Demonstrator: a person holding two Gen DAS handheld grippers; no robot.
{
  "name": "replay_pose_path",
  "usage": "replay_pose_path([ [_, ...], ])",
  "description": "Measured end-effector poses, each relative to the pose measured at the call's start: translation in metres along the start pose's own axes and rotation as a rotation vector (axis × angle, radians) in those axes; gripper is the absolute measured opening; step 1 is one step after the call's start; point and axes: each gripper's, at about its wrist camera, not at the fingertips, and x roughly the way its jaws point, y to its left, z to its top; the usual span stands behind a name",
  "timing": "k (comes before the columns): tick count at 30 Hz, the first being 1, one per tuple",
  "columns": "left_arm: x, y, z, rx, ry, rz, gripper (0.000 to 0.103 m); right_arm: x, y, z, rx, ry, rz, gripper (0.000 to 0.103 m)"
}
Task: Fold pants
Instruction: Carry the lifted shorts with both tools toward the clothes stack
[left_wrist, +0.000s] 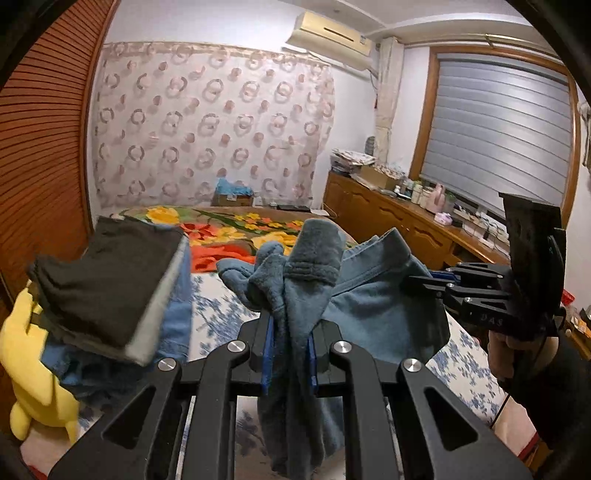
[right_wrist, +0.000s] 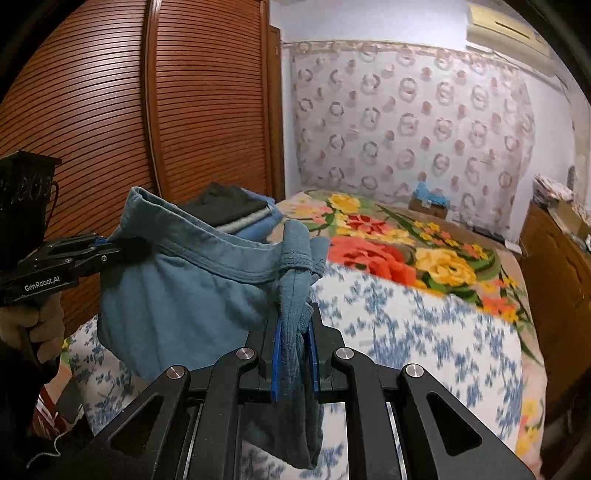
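Hanging in mid-frame above the bed, the teal-blue fleece pants (left_wrist: 295, 280) are pinched at the waistband by both black two-finger grippers.

White lettering "GenRobot.AI" reads on the left gripper (right_wrist: 110, 251) at the left edge of the right wrist view; fainter letters on the right gripper (left_wrist: 417, 280) look like "DAS", unclear. Each gripper's blue pads are pressed together on bunched waistband cloth, the fuzzy inside turned out and the stitched hem stretched slack between them. A gloved hand (right_wrist: 33, 325) grips the left handle. Below lies a white bedsheet with blue flowers (right_wrist: 406, 332), bare toward lower right; a stack of folded dark and grey clothes (left_wrist: 110, 288) fills the left, a yellow plush toy (left_wrist: 33, 369) beneath it.
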Motion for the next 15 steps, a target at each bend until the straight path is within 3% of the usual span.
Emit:
replay_pose_path([
  [15, 0.005, 0.054, 0.042, -0.028, -0.055, 0.101, 0.016, 0.061, -0.009, 0.068, -0.104, -0.040, 0.060, 0.012],
])
